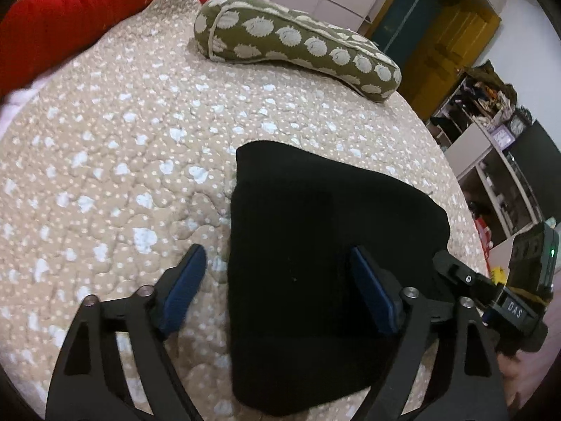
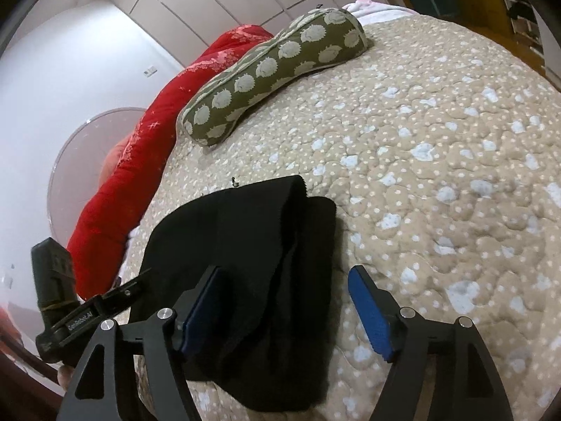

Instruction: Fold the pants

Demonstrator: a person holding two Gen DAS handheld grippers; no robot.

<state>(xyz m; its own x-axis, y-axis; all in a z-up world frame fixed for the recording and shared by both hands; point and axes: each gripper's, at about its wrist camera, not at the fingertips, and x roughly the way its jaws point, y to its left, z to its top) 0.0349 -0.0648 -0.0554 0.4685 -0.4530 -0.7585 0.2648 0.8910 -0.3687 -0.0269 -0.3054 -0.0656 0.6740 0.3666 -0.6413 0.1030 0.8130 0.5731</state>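
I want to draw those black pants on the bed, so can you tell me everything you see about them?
The black soft-fabric pants look like thick, matte cloth with no pattern. They are folded into a compact bundle of stacked layers, with edges showing along one side. They lie flat on the beige quilted bedspread with pale blue spots. Both the left tongs and right tongs are open around them, not pinching.

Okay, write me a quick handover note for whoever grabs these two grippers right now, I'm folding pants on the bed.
Left gripper: open, empty, above the left edge of the pants.
Right gripper: open, empty, above their right edge.
Pants: black, lying as a compact folded bundle on the beige quilt, layers visibly stacked in the right wrist view.
Done: folding looks essentially finished.
Left: probably just square up the uneven far edge, if anything.
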